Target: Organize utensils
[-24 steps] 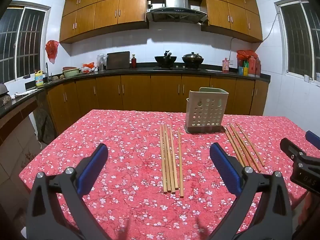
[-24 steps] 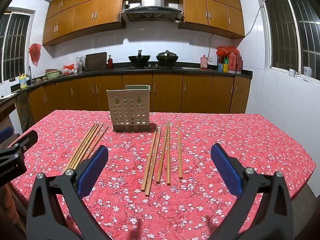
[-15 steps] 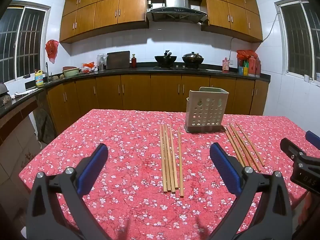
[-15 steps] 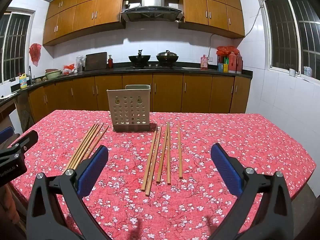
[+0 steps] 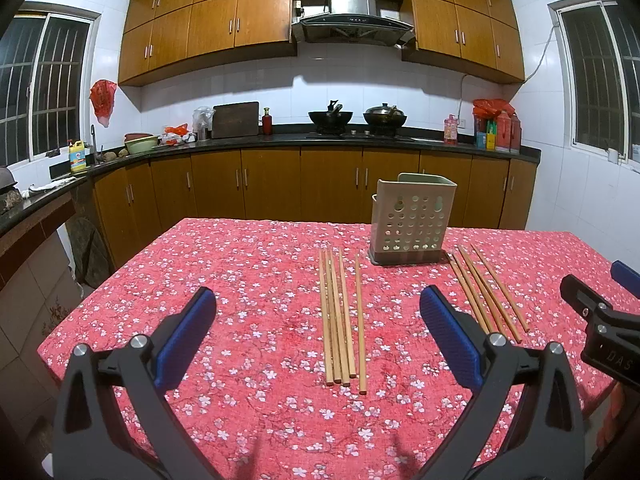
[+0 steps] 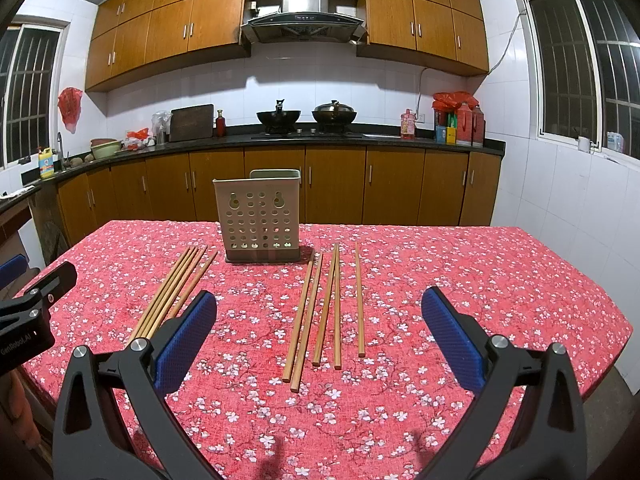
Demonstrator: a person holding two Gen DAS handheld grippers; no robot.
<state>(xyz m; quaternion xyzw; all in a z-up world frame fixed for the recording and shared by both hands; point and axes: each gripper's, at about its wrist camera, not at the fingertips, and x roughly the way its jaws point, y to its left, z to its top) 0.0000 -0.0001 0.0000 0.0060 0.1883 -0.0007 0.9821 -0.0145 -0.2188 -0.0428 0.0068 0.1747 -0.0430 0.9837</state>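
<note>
Left wrist: both tongs point(image 5: 318, 334) point(image 6: 318, 334) spread wide, empty, seemingly above chopsticks point(image 5: 340, 316).

In the left wrist view the right gripper point(image 5: 624, 280) is cut off by the right edge, so only one black finger and a sliver of blue pad show, and the left gripper point(image 6: 8, 276) is clipped the same way at the left edge of the right wrist view. The inside of the holder point(image 6: 257, 220) is hidden behind its perforated front wall, and the near ends of the left bundle of chopsticks point(image 6: 176, 290) are hidden behind a blue pad. Labels on the bottles point(image 5: 496, 130) along the counter are too small to read.
</note>
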